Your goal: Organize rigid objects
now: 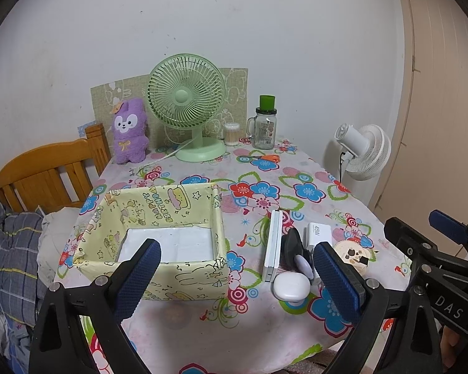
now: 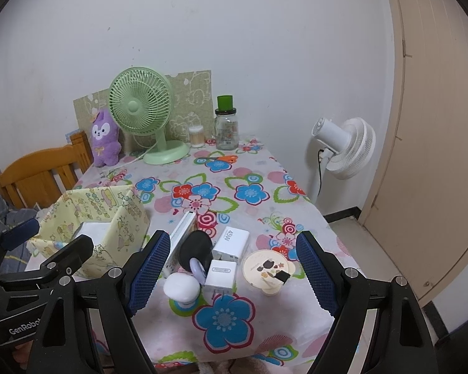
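A yellow patterned box (image 1: pixel 159 233) stands on the floral table, open-topped with a white bottom; it also shows in the right wrist view (image 2: pixel 109 227). To its right lies a cluster: a flat white case (image 1: pixel 273 246), a black round object (image 1: pixel 291 244), a white 45W charger (image 1: pixel 318 233), a white oval case (image 1: pixel 290 286), a smaller white plug (image 2: pixel 220 275) and a round cream lid (image 2: pixel 268 269). My left gripper (image 1: pixel 234 275) is open and empty, above the table's front between box and cluster. My right gripper (image 2: pixel 234 271) is open and empty, over the cluster.
At the back stand a green desk fan (image 1: pixel 187 103), a purple plush (image 1: pixel 129 131), a glass jar with green cap (image 1: pixel 265 124), cotton swabs (image 1: pixel 231 134) and orange scissors (image 1: pixel 265 158). A wooden chair (image 1: pixel 46 171) is left; a white floor fan (image 1: pixel 362 151) is right.
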`<state>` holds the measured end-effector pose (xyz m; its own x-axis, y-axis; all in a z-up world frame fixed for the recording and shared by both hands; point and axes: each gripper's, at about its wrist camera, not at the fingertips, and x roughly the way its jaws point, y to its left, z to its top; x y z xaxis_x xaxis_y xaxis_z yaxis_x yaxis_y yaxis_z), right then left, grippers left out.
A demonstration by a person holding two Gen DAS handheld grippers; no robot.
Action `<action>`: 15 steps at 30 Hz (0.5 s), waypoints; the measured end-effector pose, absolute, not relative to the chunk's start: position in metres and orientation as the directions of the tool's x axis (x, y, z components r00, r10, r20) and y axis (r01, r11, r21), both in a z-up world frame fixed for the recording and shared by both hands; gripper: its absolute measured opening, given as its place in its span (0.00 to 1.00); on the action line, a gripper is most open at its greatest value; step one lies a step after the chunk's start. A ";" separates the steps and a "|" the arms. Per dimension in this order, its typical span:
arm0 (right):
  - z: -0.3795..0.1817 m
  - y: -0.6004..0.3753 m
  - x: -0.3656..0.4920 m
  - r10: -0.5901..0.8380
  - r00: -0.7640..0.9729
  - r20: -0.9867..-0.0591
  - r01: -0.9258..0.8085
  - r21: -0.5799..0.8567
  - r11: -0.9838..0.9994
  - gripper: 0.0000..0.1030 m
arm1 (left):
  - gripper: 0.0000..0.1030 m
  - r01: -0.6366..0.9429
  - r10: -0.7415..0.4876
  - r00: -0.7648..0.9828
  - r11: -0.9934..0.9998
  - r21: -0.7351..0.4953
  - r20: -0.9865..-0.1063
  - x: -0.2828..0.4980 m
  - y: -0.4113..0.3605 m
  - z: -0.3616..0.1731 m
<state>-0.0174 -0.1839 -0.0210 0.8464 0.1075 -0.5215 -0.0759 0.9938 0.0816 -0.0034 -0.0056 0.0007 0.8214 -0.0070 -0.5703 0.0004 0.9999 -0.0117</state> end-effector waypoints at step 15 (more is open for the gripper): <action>-0.026 -0.192 -0.004 0.114 0.838 -0.534 -0.067 0.106 0.992 0.83 | 0.94 0.014 -0.006 0.807 1.000 0.010 -0.591 0.013 -0.016 -0.005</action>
<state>-0.0043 -0.1918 -0.0263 0.8376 0.1137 -0.5344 -0.0669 0.9921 0.1062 0.0133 -0.0156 -0.0051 0.8068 -0.0057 -0.5908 0.0144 0.9998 0.0099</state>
